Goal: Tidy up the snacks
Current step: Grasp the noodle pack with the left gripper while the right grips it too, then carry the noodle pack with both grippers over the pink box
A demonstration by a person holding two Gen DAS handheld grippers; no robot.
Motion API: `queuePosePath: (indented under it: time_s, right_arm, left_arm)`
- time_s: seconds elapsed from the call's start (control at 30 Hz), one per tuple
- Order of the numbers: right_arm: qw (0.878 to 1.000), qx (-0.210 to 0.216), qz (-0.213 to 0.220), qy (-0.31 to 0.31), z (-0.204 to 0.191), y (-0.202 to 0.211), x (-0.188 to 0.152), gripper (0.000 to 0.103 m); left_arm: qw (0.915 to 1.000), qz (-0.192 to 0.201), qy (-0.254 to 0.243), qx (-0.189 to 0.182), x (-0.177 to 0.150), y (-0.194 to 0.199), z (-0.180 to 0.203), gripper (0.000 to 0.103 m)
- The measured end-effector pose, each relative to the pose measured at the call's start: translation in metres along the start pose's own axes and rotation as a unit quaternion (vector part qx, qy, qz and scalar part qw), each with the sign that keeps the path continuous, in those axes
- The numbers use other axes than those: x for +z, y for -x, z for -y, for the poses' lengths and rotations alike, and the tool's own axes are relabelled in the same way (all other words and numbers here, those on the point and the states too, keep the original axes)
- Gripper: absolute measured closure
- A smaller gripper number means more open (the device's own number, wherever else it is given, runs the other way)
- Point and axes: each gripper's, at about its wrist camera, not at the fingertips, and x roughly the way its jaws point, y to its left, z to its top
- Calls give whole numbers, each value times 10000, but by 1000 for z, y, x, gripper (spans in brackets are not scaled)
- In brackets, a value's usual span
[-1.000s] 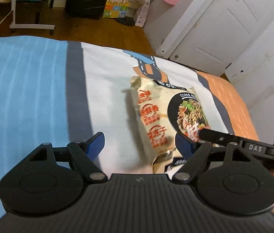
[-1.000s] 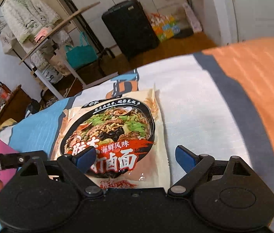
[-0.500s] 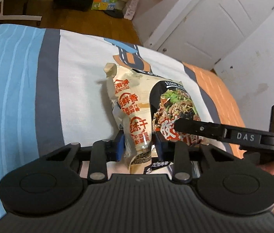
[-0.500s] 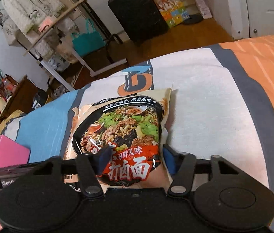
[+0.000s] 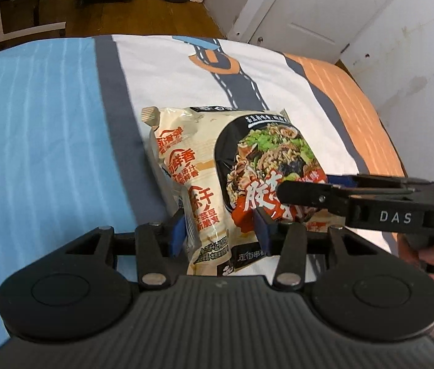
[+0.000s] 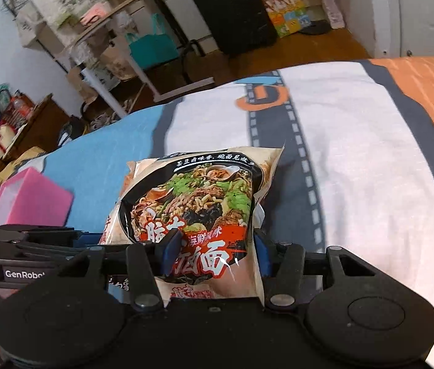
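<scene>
Both my grippers have closed in since a second ago, when their blue fingers stood wide apart on either side of the noodle pack. Now my left gripper [image 5: 219, 230] pinches the pack's near left part, its fingers pressing into the cream side of the noodle pack [image 5: 232, 178], which sits in the middle of the left view. My right gripper [image 6: 215, 253] clamps the same noodle pack [image 6: 198, 215] across its lower red band, one finger on the front, the other at its right edge. The pack looks lifted at its near end and tilted up toward me, its far end low over the bed [image 5: 48, 129]; I cannot tell whether that end touches the sheet. In the left view my right gripper [image 5: 281, 190] crosses in from the right edge of the frame, over the pack's picture. A pink box [image 6: 29, 203] lies on the blue stripe at the left of the right view.
</scene>
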Motion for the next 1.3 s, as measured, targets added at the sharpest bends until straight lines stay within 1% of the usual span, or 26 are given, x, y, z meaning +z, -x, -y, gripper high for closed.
queuePosePath:
  time_s: [0.17, 0.3, 0.37, 0.43, 0.5, 0.67, 0.9, 1.13, 1.23, 1.3]
  right_arm:
    - [9996, 31, -1, 266, -34, 16, -13, 48]
    - [9992, 101, -57, 387, -58, 31, -22, 48]
    - [9990, 146, -125, 406, -68, 37, -25, 48]
    - [9987, 218, -259, 380, -75, 41, -27, 48]
    - [9982, 251, -295, 466, -86, 49, -30, 48]
    - [9963, 271, -307, 752, -116, 68, -41, 48]
    - [9948, 440, -286, 878, -151, 79, -56, 48]
    - [9905, 702, -287, 1143, -196, 76, -57, 47]
    - [9880, 832, -255, 1279, -219, 70, -50, 47]
    - [9860, 943, -242, 1355, -236, 63, -43, 48]
  left_arm:
    - [9999, -41, 56, 144, -19, 34, -1, 59]
    - [9996, -47, -16, 276, -33, 64, 3, 59]
    - [9992, -43, -145, 367, -40, 78, 6, 59]
    - [9982, 37, -314, 514, -48, 91, 11, 59]
    - [9972, 86, -438, 601, -56, 104, 16, 60]
    - [9962, 176, -510, 685, -73, 135, 21, 60]
    - [9930, 361, -662, 910, -98, 175, 19, 60]
    - [9898, 558, -598, 1167, -114, 218, -1, 60]
    - [9885, 671, -510, 1255, -114, 239, -20, 60]
    - [9888, 737, -334, 1252, -110, 252, -37, 60]
